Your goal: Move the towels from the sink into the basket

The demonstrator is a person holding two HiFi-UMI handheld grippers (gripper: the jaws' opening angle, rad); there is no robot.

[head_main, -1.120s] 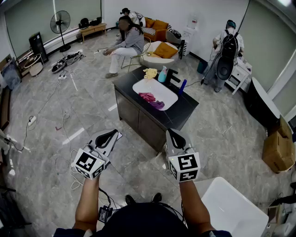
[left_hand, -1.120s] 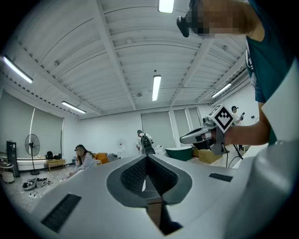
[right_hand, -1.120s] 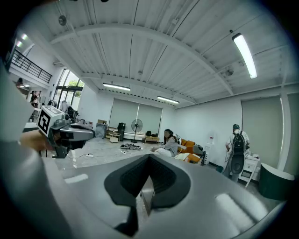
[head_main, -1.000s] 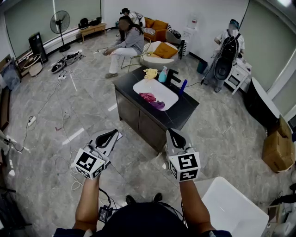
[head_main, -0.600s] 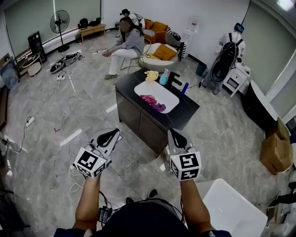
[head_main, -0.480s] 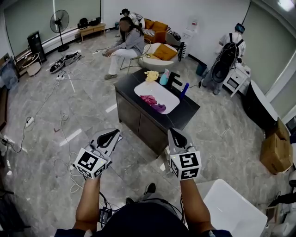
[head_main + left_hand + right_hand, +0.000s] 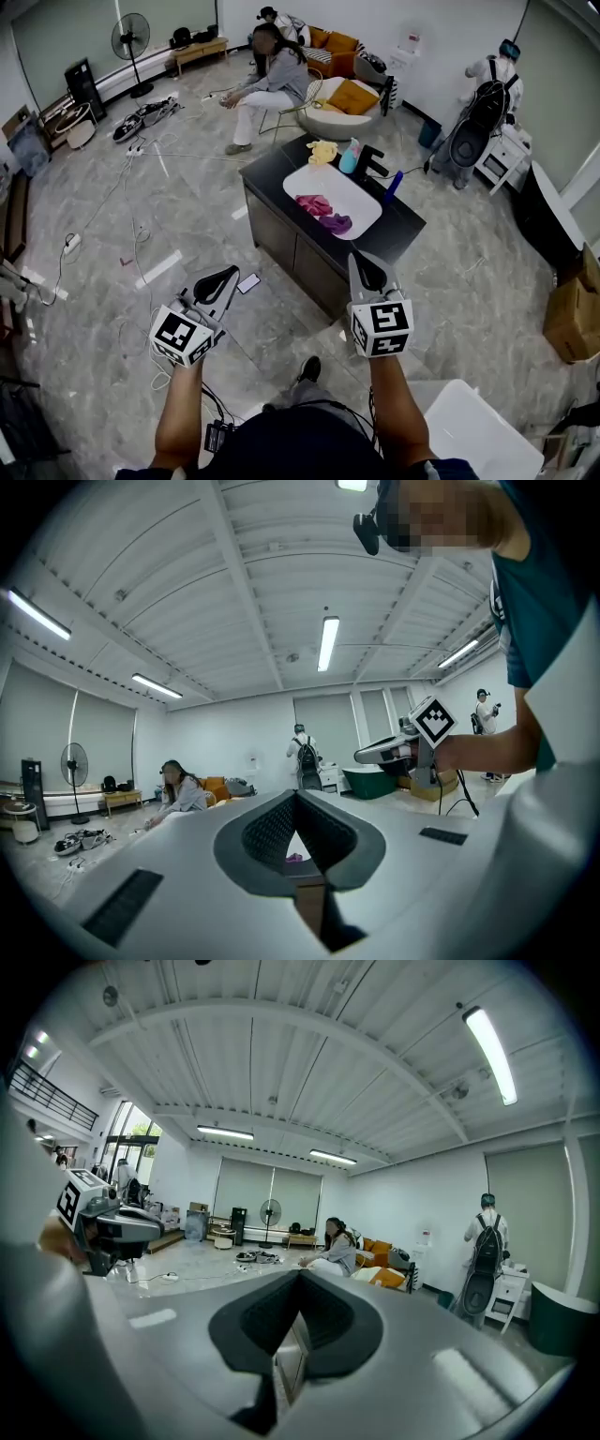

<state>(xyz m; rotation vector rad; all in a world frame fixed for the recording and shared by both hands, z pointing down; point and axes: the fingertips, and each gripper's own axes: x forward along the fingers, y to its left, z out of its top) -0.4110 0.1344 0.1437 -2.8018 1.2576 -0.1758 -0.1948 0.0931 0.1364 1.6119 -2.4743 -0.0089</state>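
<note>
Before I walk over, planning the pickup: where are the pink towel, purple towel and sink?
pink towel (image 7: 314,203), head view, middle of the bundle.
purple towel (image 7: 337,223), head view, its centre.
sink (image 7: 349,187), head view, bare basin floor.

White sink (image 7: 362,195) in black counter (image 7: 405,231); magenta towel (image 7: 314,203), purple towel (image 7: 338,223). Yellow cloth (image 7: 324,151), teal bottle (image 7: 350,157), blue bottle (image 7: 393,187). White basket (image 7: 473,428); left gripper (image 7: 231,272) and right gripper (image 7: 357,257) bear black-and-white square markers.
</note>
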